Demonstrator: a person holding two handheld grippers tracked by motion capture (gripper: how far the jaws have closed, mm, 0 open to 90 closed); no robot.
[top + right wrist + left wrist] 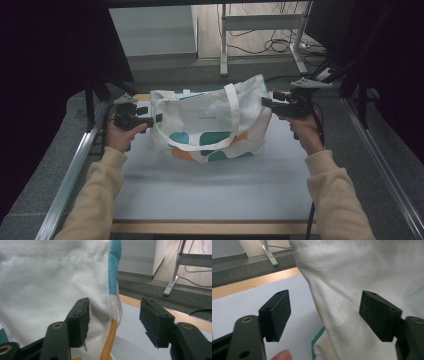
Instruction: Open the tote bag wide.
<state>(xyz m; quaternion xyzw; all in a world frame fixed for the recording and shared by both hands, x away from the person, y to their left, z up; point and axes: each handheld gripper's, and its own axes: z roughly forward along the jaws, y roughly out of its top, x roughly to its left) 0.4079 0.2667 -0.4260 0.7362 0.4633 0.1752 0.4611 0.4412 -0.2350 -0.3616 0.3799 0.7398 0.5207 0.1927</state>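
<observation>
Grey carpet and desk legs lie beyond the tabletop (210, 190), where a white tote bag (210, 120) stands at the far middle, flanked by left tongs (159, 118) and right tongs (264, 102), both wide open at its side edges, seemingly ready to pinch them.

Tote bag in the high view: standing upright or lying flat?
Upright. The tote bag stands on its base on the table, its top edge raised and one handle drooping down its front.
</observation>
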